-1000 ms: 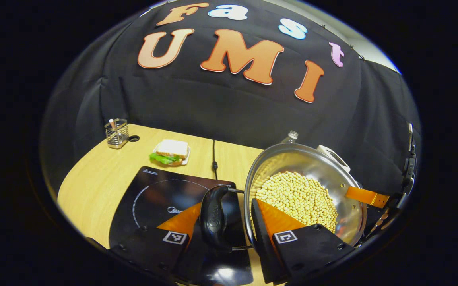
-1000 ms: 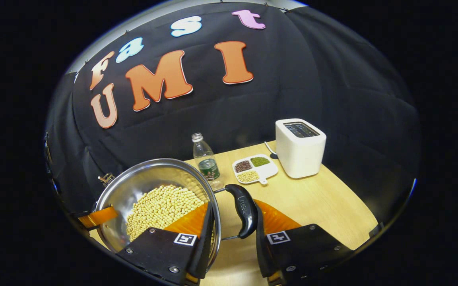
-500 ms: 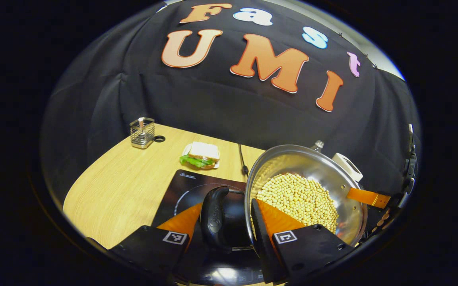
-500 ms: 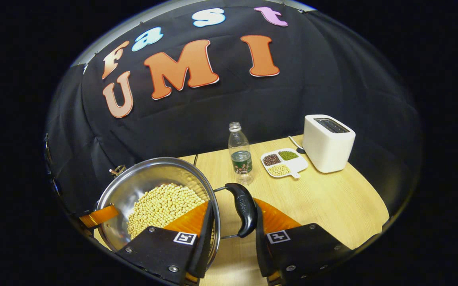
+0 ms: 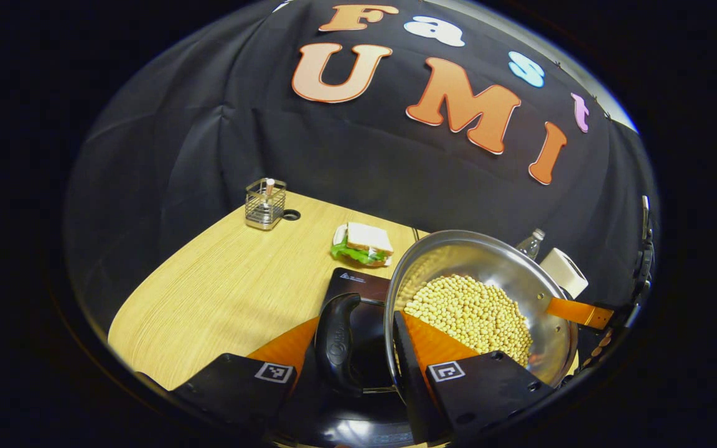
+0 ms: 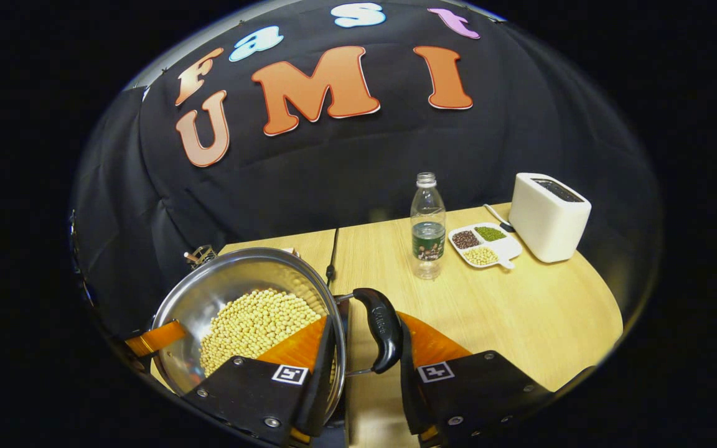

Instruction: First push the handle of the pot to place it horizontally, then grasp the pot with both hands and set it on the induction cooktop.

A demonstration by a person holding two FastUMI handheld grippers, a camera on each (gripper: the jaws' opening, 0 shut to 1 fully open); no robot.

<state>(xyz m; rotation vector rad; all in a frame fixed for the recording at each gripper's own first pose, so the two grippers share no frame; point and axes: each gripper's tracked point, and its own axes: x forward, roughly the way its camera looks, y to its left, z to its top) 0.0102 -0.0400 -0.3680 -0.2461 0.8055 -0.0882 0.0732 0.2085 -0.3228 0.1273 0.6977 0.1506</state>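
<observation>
Wooden surface (image 5: 221, 292) carries the cooktop (image 5: 358, 286); above it the pot (image 5: 489, 267) of beans tilts, handles out sideways. Left gripper (image 5: 349, 339) and right gripper (image 6: 365, 342) each straddle a handle, fingers narrowly apart.

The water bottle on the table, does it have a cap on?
No, in the right gripper view the bottle stands upright with its neck open and no cap.
</observation>
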